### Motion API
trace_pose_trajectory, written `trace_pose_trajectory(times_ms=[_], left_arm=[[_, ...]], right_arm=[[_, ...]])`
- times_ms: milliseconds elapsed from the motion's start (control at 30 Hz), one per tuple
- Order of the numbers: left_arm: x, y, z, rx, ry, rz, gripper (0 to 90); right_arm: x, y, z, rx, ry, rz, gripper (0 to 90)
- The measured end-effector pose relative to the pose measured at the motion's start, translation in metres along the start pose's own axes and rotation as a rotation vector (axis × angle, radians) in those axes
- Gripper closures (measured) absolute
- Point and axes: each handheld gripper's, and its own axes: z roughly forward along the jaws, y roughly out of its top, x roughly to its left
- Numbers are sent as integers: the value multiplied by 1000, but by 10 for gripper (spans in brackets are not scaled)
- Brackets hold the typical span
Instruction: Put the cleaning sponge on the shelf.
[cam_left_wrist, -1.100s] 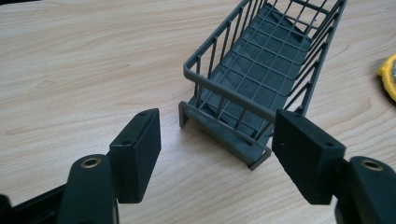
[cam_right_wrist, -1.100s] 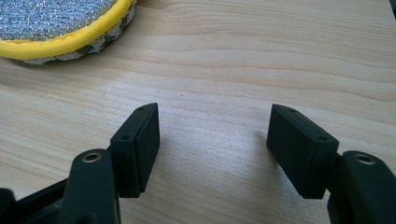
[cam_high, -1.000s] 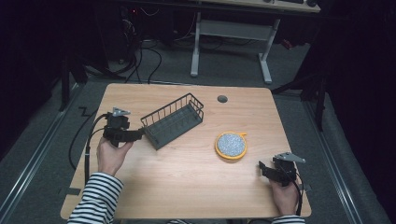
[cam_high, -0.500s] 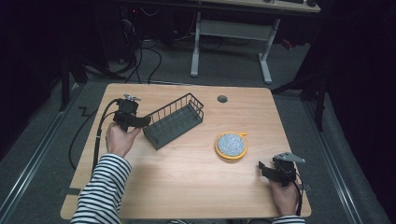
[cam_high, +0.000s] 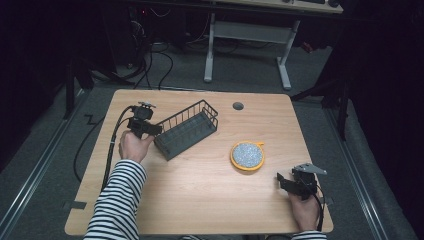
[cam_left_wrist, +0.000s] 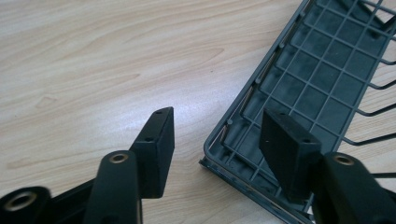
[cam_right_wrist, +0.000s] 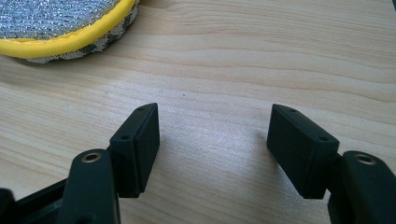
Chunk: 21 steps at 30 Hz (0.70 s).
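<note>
A dark grey wire basket (cam_high: 186, 130) lies at an angle on the left half of the wooden table (cam_high: 200, 200). My left gripper (cam_high: 154, 131) is at the basket's near left end. In the left gripper view its jaws straddle the end wall of the basket (cam_left_wrist: 299, 84), one outside and one over the mesh floor. The left gripper (cam_left_wrist: 217, 121) has just been closing; gaps remain between the pads and the wire. A round yellow-rimmed scrubber (cam_high: 246, 155) lies right of centre. My right gripper (cam_high: 282, 181) rests open near the front right, with bare wood between its jaws (cam_right_wrist: 215, 112) and the scrubber (cam_right_wrist: 56, 23) beyond.
A round cable hole (cam_high: 238, 106) sits in the tabletop near the far edge. The left gripper's cable (cam_high: 111, 150) trails off the table's left side. A desk frame (cam_high: 245, 45) and cables stand on the floor behind the table.
My left gripper has moved away from me and to the right, up to the basket's end, and its jaws have narrowed around the end wall. The right gripper has kept still.
</note>
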Motion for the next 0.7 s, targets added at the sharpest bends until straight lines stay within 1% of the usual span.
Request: trace_pose_trajectory(times_ms=[67,100,167,233,433,500,700], left_arm=[[0,-2,3,4,-13,-17,497],[0,-2,4,7,-12,-15,520],[-1,-3,5,12,-7,-5,530],[-1,-5,6,7,-11,-7,570],[-4,-5,7,0,-10,4,642],[-5,-5,8,0,-5,13,645],[-6,-6,7,-3,-4,12,658]], right_arm=[[0,0,0,0,0,0,345],[0,0,0,0,0,0,345],[0,0,0,0,1,0,345],[0,0,0,0,0,0,345],[0,0,0,0,2,-1,344],[0,0,0,1,2,0,345],[0,0,0,1,2,1,344]])
